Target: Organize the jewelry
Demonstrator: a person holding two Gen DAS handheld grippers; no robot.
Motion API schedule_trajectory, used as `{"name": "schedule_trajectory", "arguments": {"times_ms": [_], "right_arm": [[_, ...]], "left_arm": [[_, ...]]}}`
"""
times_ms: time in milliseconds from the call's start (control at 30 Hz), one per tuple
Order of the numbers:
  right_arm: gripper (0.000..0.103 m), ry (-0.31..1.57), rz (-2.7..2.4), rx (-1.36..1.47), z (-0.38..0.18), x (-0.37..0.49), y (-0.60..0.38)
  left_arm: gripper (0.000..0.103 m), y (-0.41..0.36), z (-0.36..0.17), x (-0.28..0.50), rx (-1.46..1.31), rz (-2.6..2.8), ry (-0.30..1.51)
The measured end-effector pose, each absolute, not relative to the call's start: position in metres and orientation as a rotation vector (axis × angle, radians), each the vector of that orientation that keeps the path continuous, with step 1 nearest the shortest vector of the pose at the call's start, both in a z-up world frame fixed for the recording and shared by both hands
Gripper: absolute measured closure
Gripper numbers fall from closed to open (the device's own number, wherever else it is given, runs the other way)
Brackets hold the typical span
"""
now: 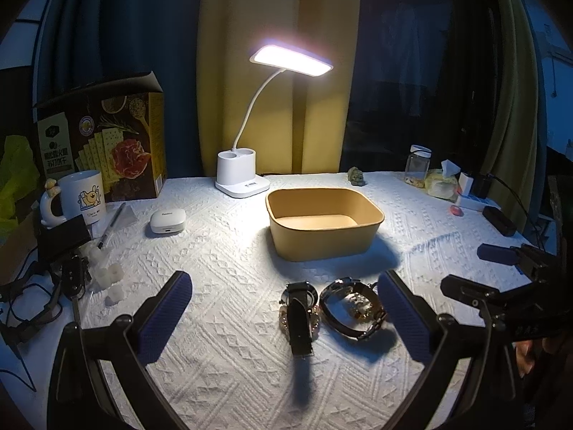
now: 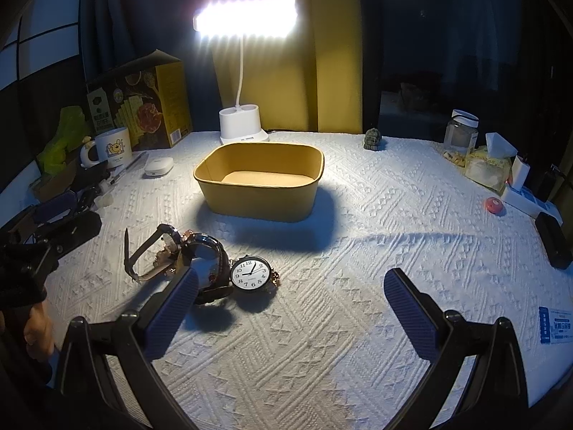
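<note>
A yellow paper box (image 1: 324, 227) stands open and empty at the table's middle; it also shows in the right wrist view (image 2: 259, 182). In front of it lie a black-strap watch (image 1: 299, 317), a second watch with a gold face (image 1: 352, 306), and a white-faced pocket watch (image 2: 250, 273). The two strap watches show in the right wrist view as a black-strap watch (image 2: 143, 254) and a dark-band watch (image 2: 209, 251). My left gripper (image 1: 286, 317) is open, its jaws either side of the watches. My right gripper (image 2: 292, 311) is open and empty, to the right of the watches.
A lit white desk lamp (image 1: 243, 177) stands behind the box. A cracker box (image 1: 107, 136), mug (image 1: 82, 195), earbud case (image 1: 167, 223), pen and keys crowd the left. A jar (image 2: 460, 134), tissues, power strip (image 2: 530, 199) and black case (image 2: 553, 240) line the right edge.
</note>
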State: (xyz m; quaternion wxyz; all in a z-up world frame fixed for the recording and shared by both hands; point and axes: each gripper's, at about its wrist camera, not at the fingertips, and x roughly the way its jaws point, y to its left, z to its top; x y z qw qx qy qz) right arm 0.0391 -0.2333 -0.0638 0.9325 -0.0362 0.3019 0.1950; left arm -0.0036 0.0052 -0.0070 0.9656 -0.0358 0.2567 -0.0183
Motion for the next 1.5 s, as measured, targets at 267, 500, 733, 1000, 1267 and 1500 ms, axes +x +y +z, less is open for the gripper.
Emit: {"name": "schedule_trajectory", "arguments": {"times_ms": [267,500,733,1000,1267,1500], "right_arm": [[0.0,0.612,0.399,-0.078,-0.0636,0.0363,-0.2317],[0.0,0.609,0.403,-0.083,-0.063,0.0345,-0.2293],[0.0,0.61,0.404,-0.083,-0.0629,0.0342,-0.2295],[0.0,0.616,0.408,-0.082,-0.0639,0.0347,-0.229],[0.0,0.617,0.408,-0.083,-0.064,0.0351,-0.2288],[0.0,0.618,0.408,-0.084,-0.0648,0.0352,-0.2285]], "left_arm": [[0.0,0.007,-0.0069,-0.0058,-0.079,-0.025,0.522],[0.0,0.0092,-0.0065,-0.007,-0.083,-0.031,0.522],[0.0,0.0097,-0.0066,-0.0089,-0.084,-0.035,0.522],[0.0,0.0083,-0.0068,-0.0074,-0.083,-0.039,0.52],[0.0,0.0078,-0.0085,-0.0064,-0.089,-0.038,0.526],[0.0,0.0086,-0.0097,-0.0066,-0.089,-0.036,0.529]]}}
